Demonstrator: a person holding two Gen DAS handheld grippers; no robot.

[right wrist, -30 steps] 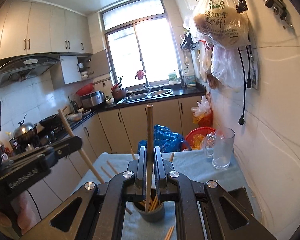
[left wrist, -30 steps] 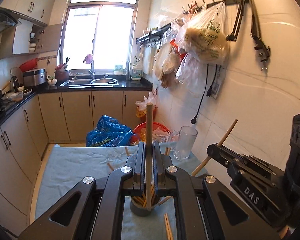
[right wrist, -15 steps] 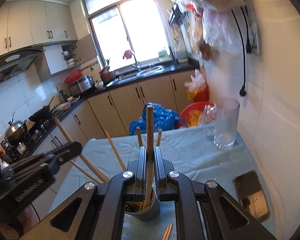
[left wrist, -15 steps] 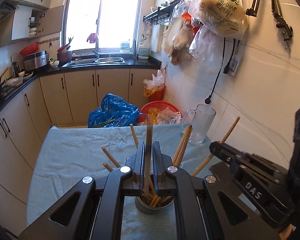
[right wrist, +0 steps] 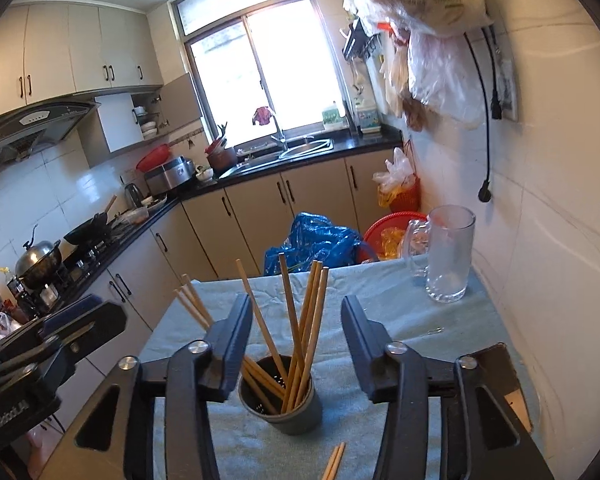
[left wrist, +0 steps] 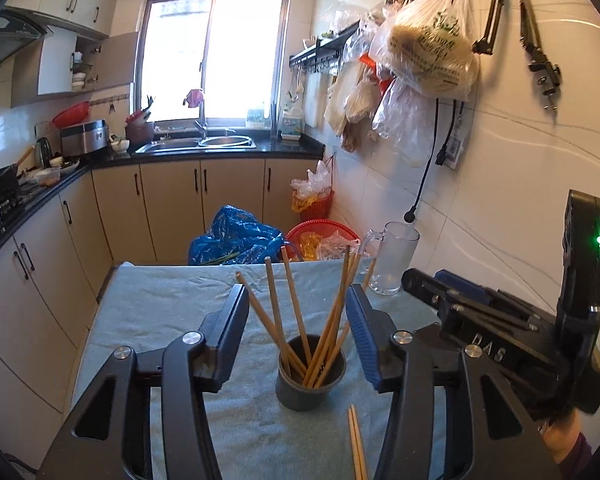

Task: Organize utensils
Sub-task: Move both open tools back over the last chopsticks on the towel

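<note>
A dark grey cup stands on the blue-green cloth with several wooden chopsticks leaning in it. My left gripper hovers just above and before the cup; its jaws are opening and the pads press on nothing. My right gripper sits the same way over the cup, jaws opening, pads free. Two loose chopsticks lie on the cloth in front of the cup. Each gripper shows in the other's view: the right gripper, the left gripper.
A glass mug stands at the table's far right by the tiled wall. A dark flat object lies on the cloth at the right. Beyond the table's far edge are a blue bag and a red basket.
Each gripper was shut on one upright chopstick above the cup. Both sank toward the cup, their jaws have parted, and those chopsticks now lean in the cup.
</note>
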